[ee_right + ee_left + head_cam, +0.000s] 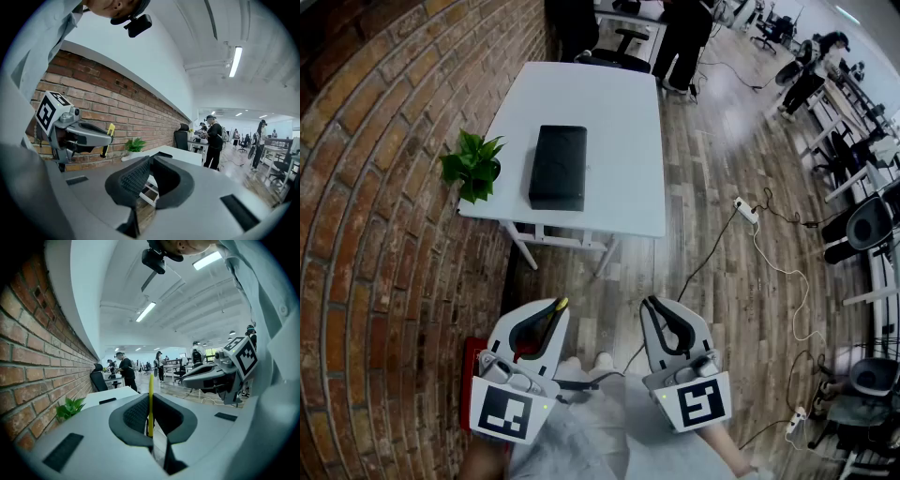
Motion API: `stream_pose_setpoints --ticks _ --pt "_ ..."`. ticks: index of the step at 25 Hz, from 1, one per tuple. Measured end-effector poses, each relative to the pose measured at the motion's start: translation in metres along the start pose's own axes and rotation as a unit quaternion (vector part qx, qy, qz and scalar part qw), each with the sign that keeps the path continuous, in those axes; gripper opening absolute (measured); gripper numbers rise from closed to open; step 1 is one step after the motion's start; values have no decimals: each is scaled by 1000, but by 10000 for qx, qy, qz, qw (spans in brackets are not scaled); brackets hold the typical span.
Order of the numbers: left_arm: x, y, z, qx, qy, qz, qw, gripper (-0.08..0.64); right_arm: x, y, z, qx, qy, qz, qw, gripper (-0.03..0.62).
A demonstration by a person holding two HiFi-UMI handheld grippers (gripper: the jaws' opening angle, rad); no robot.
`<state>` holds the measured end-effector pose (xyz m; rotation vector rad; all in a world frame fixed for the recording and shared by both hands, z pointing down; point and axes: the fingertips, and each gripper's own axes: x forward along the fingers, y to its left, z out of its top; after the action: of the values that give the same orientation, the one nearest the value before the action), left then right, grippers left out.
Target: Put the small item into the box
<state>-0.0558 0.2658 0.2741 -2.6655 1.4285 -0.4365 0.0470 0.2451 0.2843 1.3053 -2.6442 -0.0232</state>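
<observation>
The small item is a thin yellow strip, and it is pinched upright in the left gripper, whose dark pads are pressed against it from both sides. Only the strip's top end pokes out past the jaw tips. So the pick-up part looks done.

The person holding the grippers stands on the wooden floor, well apart from the white table ahead. On the table's left edge, close to the brick wall, sits a small green plant. Just beside it to the right lies the black box, long and flat. Its top looks shut from here (I can't tell how it opens, or whether there is a lid at all). Nothing rests on it, and the rest of the tabletop to its right is bare.

Further right, the right gripper is held level with the left one. Its jaws are pressed together with nothing between them, so it seems free to deal with the box.

By my reckoning the task is at an early-to-middle stage. What is left is the walk up to the table, getting the box open if it needs opening, and dropping the strip inside. None of that has begun as far as I can see.
</observation>
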Motion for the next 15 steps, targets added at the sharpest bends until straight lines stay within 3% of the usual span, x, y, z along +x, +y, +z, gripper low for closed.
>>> stream_pose_setpoints --ticks 15 --pt "-2 7 -5 -3 -2 -64 10000 34 5 7 0 198 25 -39 9998 54"
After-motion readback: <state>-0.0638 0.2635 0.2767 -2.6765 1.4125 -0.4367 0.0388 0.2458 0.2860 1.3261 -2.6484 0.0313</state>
